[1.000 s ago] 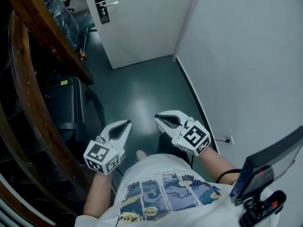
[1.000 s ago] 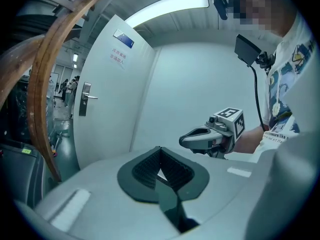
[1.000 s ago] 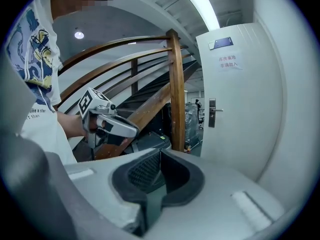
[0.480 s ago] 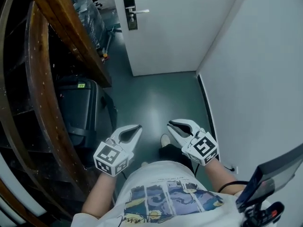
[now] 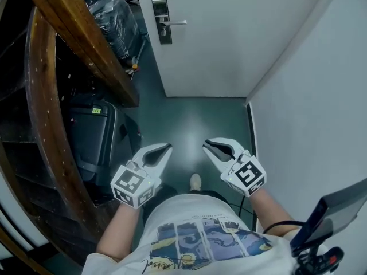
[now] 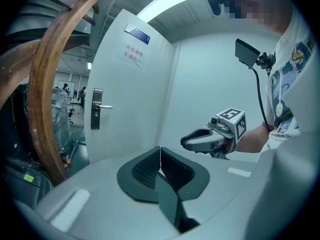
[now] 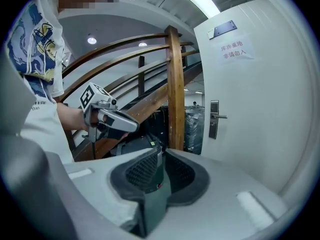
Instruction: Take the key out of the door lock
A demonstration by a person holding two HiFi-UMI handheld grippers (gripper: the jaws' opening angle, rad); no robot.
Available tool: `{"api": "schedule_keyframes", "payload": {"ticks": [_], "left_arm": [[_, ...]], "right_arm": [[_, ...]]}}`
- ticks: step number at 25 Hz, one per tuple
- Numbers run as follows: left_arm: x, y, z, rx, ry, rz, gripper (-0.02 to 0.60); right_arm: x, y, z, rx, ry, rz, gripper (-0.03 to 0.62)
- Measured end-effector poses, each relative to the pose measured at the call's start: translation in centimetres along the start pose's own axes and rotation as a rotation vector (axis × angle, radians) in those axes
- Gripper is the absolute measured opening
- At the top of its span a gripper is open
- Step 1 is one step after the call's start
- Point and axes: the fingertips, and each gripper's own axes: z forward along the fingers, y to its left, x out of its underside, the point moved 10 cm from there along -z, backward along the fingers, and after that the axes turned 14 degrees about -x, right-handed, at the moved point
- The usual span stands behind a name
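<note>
A dark door lock with a silver lever handle sits near the left edge of a white door. The key is too small to make out. Well short of the door, above a green floor, the left gripper is closed and empty. The right gripper is opening slightly, with nothing between its jaws. A wooden handrail runs along the left.

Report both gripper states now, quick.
White left gripper: shut, jaws together, nothing held.
White right gripper: jaws opening, slightly apart, nothing between them.
</note>
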Motion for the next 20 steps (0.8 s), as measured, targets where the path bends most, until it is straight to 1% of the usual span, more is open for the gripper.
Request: {"api": "schedule_keyframes", "payload": {"ticks": [4, 10, 13, 17, 20], "left_arm": [[-0.9, 1.1, 2.8, -0.007, 0.008, -0.016, 0.025], [-1.9, 6.2, 7.6, -0.033, 0.009, -0.041, 0.046], [-3.0, 9.1, 10.0, -0.021, 0.000, -0.049, 0.054], [-4.8, 12.7, 12.8, 0.005, -0.009, -0.049, 0.054], [-5.4, 15.2, 14.8, 0.034, 0.005, -0.043, 0.054]], "right_arm": [[0.3, -3.2, 0.6, -0.007, 0.013, 0.018, 0.037], [-0.6, -8.8, 3.8, -0.012, 0.042, 0.006, 0.051], [-1.8, -11.6, 5.9, -0.002, 0.056, -0.008, 0.060], [-4.6, -15.5, 8.7, 0.019, 0.080, -0.046, 0.063], [-6.1, -18.4, 10.6, 0.047, 0.082, -0.064, 0.063]]}}
